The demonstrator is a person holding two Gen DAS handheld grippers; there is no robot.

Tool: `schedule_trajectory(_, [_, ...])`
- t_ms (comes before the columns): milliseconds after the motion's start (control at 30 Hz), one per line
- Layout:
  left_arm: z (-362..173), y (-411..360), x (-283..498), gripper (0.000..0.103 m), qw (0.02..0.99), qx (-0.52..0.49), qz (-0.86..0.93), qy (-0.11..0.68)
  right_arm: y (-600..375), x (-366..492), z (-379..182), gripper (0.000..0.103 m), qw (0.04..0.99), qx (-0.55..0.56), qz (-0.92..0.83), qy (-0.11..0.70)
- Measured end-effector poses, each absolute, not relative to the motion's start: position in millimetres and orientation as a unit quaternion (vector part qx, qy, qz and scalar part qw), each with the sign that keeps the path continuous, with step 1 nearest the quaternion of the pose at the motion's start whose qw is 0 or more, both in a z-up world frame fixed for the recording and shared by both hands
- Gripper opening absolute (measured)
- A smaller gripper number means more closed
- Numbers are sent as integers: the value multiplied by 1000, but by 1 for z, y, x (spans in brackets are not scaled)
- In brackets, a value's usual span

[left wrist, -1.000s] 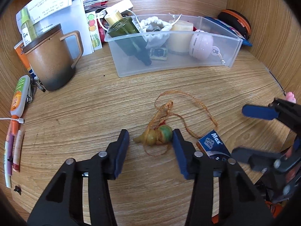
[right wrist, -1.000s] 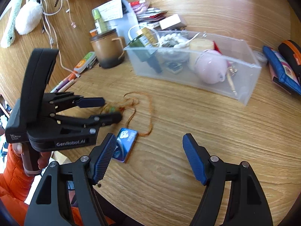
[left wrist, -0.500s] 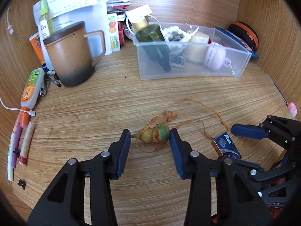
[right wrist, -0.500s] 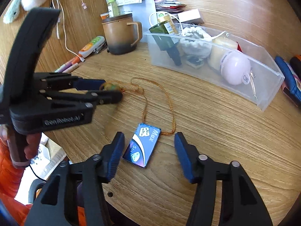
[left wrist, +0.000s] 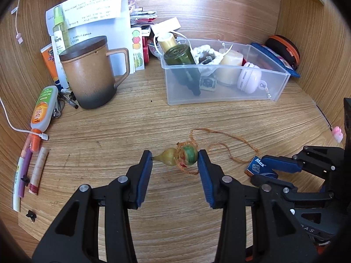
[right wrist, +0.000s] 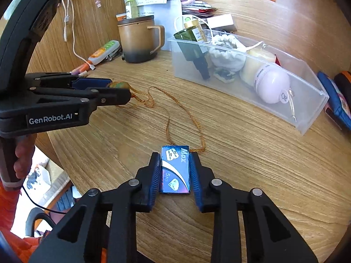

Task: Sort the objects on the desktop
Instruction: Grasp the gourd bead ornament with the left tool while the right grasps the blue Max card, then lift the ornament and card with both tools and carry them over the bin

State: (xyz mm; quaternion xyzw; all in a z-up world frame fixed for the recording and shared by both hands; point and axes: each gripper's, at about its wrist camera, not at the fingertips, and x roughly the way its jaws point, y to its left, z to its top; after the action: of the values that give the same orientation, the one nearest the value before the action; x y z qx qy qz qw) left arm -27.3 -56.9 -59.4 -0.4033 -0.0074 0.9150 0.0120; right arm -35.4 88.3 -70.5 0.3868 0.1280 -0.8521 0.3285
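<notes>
Near the bench's (right wrist: 252, 175) edge, the right tool (right wrist: 174, 171) clenches the blue Max box (right wrist: 175, 171); left of it, the left tool (left wrist: 174, 160) grips the gourd charm (left wrist: 177, 156), its cord (left wrist: 230, 149) trailing. Both should lift straight, cord clear, toward the far clear bin (right wrist: 302, 100).

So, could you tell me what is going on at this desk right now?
A person is sorting desk clutter with a handheld gripper in each hand. The left gripper is closed on a small gourd charm, whose orange cord trails across the wooden desk. The right gripper has just been closing, and its fingers now clamp a small blue box marked Max. The clear bin, already holding several items, sits behind them.
</notes>
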Motion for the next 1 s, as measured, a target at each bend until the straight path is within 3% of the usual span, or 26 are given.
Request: schedule_trajectory(1000, [-1,-23,-46,42,25,-341,939,26,151,-80,-3,25,279,331,-897,91])
